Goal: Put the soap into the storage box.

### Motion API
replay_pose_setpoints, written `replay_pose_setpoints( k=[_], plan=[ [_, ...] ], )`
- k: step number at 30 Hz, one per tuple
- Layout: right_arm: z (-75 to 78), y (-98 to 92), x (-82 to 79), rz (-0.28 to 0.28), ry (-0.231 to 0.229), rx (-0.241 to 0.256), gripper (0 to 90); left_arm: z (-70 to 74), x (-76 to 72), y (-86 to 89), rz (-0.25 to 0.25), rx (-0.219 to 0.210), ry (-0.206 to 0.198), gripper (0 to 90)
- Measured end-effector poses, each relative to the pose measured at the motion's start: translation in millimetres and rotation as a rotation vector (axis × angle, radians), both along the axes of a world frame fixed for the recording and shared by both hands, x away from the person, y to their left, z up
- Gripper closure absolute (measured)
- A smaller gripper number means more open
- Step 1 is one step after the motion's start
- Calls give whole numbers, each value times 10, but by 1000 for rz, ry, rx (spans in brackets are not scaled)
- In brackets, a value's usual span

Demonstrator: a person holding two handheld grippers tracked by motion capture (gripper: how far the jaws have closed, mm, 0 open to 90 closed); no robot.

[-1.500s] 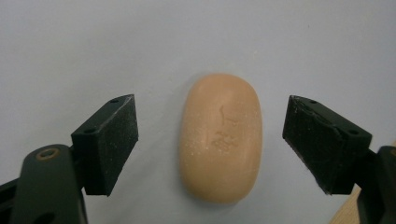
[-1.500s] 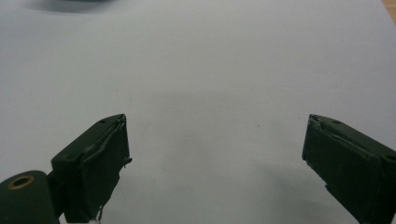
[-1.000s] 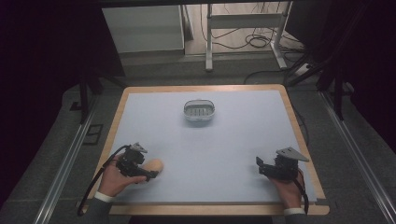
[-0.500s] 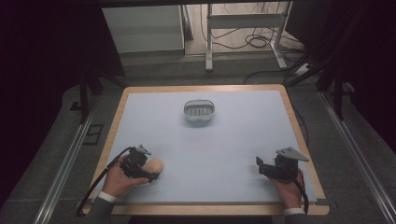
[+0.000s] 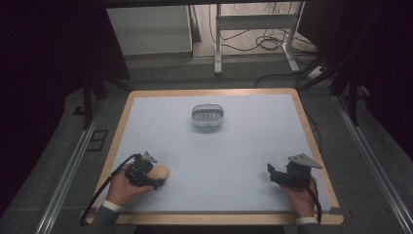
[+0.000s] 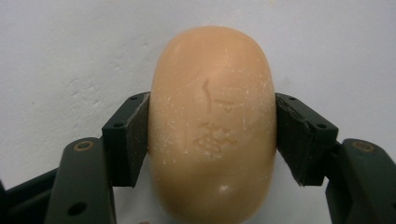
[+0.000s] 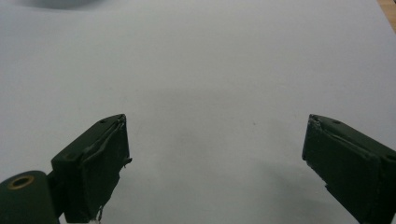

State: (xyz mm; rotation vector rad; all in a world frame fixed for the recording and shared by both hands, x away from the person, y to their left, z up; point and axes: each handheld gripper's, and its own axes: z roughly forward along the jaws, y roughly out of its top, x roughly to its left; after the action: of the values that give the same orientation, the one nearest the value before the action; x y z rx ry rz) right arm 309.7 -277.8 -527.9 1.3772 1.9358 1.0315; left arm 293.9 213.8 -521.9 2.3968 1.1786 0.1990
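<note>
- The left hand-held gripper point(image 6: 211, 135) is clamped across the oval peach soap bar's point(image 6: 212, 126) narrow sides, probably for lifting.
- The right hand-held gripper point(image 7: 217, 163) is held apart over the pale blue counter point(image 5: 253, 146).

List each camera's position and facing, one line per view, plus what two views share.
High view: above the person's side, looking forward and down on the table; both hands, left gripper, right gripper.
Left gripper view: rides it, its jaws pressed on the soap.
Right gripper view: rides it, jaws apart over bare table.
Shared: high and left views show the soap.
</note>
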Motion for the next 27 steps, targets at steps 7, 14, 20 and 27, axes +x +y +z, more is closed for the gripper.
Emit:
replay_pose_setpoints(
  k=[7,14,20,27],
  plan=[
    [-1,0,0,-3,-1,0,75,66,16,35,-1,-23,-8,325],
    [0,-1,-1,-3,-1,0,75,107,34,61,-3,-40,-9,325],
    [-1,0,2,-7,-1,0,75,138,58,69,-5,-46,-9,325],
    [0,4,-2,-6,-2,-5,75,172,104,39,-18,-43,-5,325]
  ],
)
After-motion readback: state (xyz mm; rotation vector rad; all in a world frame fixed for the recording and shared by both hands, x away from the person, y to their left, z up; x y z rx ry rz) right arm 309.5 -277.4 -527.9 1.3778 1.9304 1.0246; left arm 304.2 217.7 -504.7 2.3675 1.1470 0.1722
